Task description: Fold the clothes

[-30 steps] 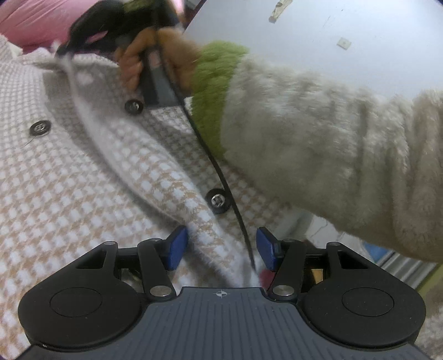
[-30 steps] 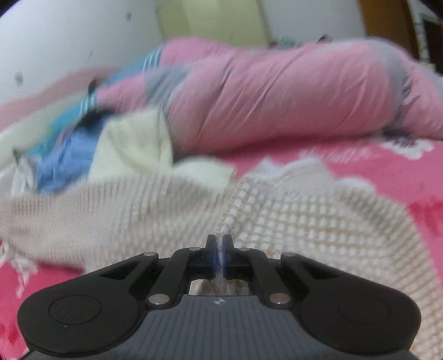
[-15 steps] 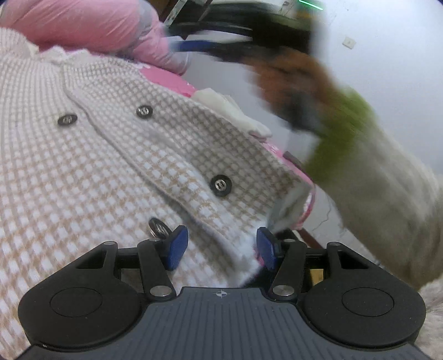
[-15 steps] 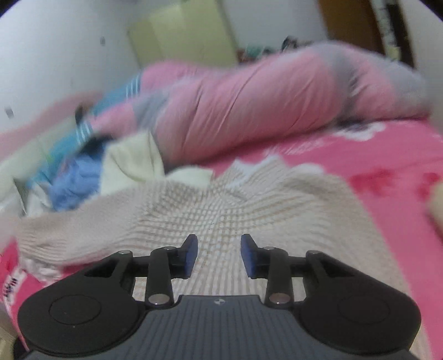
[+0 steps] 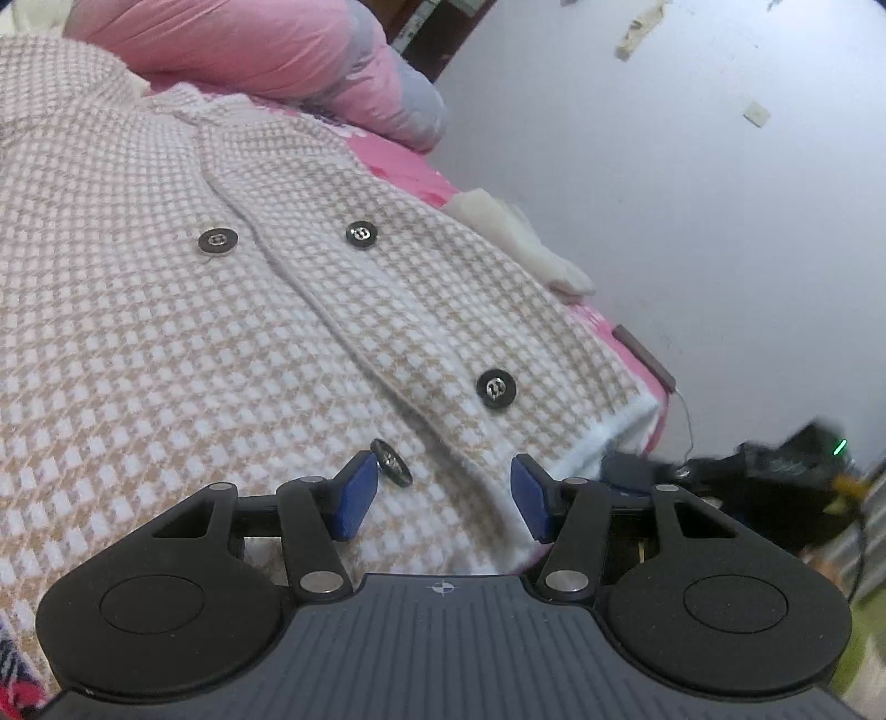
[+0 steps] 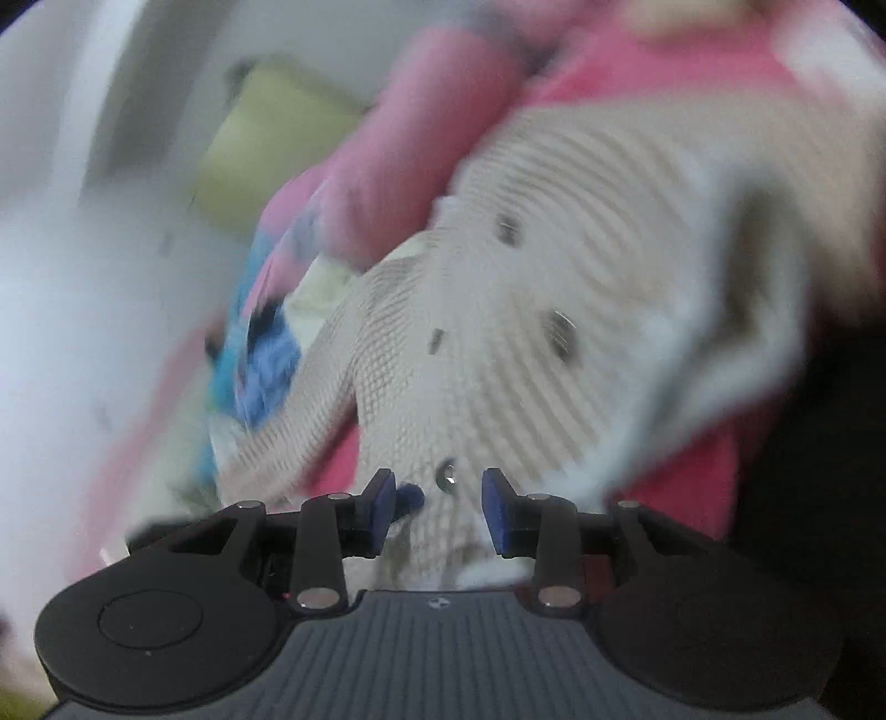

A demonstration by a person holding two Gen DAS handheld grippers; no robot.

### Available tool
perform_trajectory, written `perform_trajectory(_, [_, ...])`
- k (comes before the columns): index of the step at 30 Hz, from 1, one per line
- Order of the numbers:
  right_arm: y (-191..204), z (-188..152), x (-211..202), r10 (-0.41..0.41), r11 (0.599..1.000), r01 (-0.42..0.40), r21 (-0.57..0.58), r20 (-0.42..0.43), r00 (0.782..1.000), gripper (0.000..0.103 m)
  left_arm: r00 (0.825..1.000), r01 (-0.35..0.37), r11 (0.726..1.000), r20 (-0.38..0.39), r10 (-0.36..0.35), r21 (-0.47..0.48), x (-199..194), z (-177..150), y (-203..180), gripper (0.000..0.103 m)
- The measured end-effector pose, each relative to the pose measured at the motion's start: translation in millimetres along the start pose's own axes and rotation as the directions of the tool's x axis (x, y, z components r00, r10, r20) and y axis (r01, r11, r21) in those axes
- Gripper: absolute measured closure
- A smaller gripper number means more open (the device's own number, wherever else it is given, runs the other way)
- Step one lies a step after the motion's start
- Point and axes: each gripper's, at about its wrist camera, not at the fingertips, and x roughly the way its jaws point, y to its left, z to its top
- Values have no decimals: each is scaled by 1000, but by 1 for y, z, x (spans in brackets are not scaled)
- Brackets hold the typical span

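Observation:
A beige-and-white houndstooth jacket (image 5: 221,332) with dark round buttons (image 5: 496,387) lies spread on the bed. My left gripper (image 5: 443,493) hovers at its lower front edge. Its jaws are closing, with the jacket's hem and placket between the blue pads (image 5: 354,493), which do not press on the cloth. A loose-hanging button (image 5: 392,462) sits beside the left pad. In the blurred, tilted right wrist view the same jacket (image 6: 554,249) fills the middle. My right gripper (image 6: 438,507) stands open just above its edge, near a button (image 6: 446,476), gripping nothing.
A rolled pink duvet (image 5: 249,50) lies behind the jacket. Cream cloth (image 5: 515,243) sits at the pink bed's edge (image 5: 404,166) by a white wall (image 5: 692,221). Dark equipment (image 5: 786,482) is on the floor. Blue clothes (image 6: 260,354) lie heaped at the left.
The right gripper opened and let go of the jacket, then swept sideways and rolled, tilting its view. The hand and fuzzy sleeve left the left wrist view. The left gripper shifted slightly.

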Motion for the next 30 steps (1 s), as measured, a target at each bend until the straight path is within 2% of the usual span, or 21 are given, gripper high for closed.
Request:
perform_trajectory(4, [-31,3,-2,55,983,-65,171,62,997,66,999,29,999,-13,-29,14,6,1,-12,51])
perform_trajectory(8, [-38,5,5,51,971,-56,233,29,998,66,995,72,997,-65,-70,35,18,-4,-24,51])
perform_trajectory(11, [-43,5,4,50,963,-61,264,47,998,66,992,84,996,-99,-81,33,29,-11,-30,51])
perform_trajectory(13, [-48,2,2,45,955,-63,289,69,997,66,993,68,998,-100,-66,15,37,-11,-32,58])
perform_trajectory(15, [-49,2,-7,25,957,-57,286,113,993,66,994,52,999,-101,-52,-2,46,-11,-34,64])
perform_trajectory(19, [-47,8,-29,-43,976,-8,218,229,972,66,997,20,999,-74,-22,-28,48,-8,-36,93])
perform_trajectory(20, [-45,11,-31,-54,980,3,199,250,967,66,998,11,1000,-67,-12,-18,48,-7,-38,96])
perform_trajectory(22, [-40,18,-33,-70,987,24,161,289,955,66,997,-2,1000,-72,4,25,48,-6,-45,99])
perform_trajectory(25, [-38,27,-30,-157,984,120,135,311,937,66,999,-28,998,-40,30,63,43,-7,-52,100])
perform_trajectory(30, [-42,32,-22,-169,984,146,99,302,938,62,1000,-23,999,10,23,38,33,-5,-51,101])
